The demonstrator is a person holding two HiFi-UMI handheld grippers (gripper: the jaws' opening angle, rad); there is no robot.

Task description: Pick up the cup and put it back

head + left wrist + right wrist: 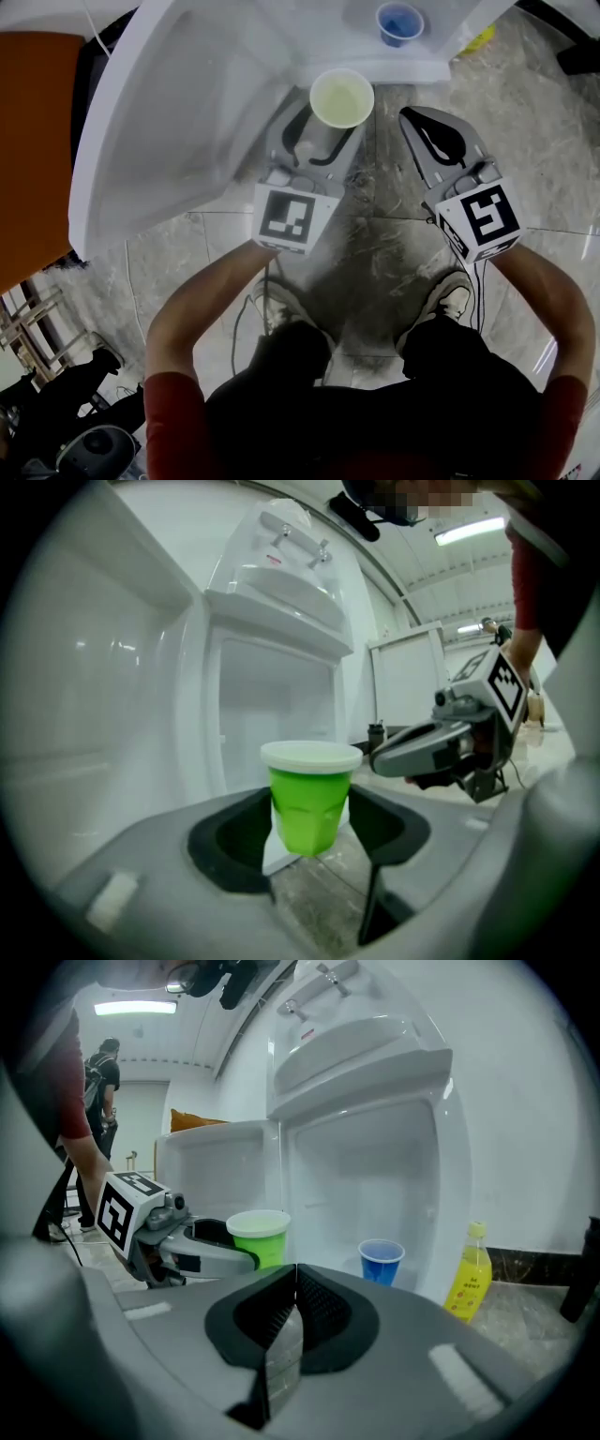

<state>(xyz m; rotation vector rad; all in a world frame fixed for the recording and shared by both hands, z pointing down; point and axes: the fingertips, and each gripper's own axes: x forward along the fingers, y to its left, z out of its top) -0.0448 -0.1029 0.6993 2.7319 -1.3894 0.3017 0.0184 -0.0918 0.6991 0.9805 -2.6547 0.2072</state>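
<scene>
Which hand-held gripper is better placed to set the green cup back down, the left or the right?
Left. The left hand-held gripper holds the green cup between its jaws, up in the air, so it only needs to lower and release. The right hand-held gripper is beside it, jaws together and empty.

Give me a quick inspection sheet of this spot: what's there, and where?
Surface: grey marbled floor tiles.
Job's things: green cup, held clear of the floor.
Clutter: blue cup in the white cabinet; yellow bottle beside the cabinet.
Grippers: left gripper shut on the green cup; right gripper shut, empty.
Cables: thin cable by the person's shoe.
Surroundings: another person in the background.
</scene>
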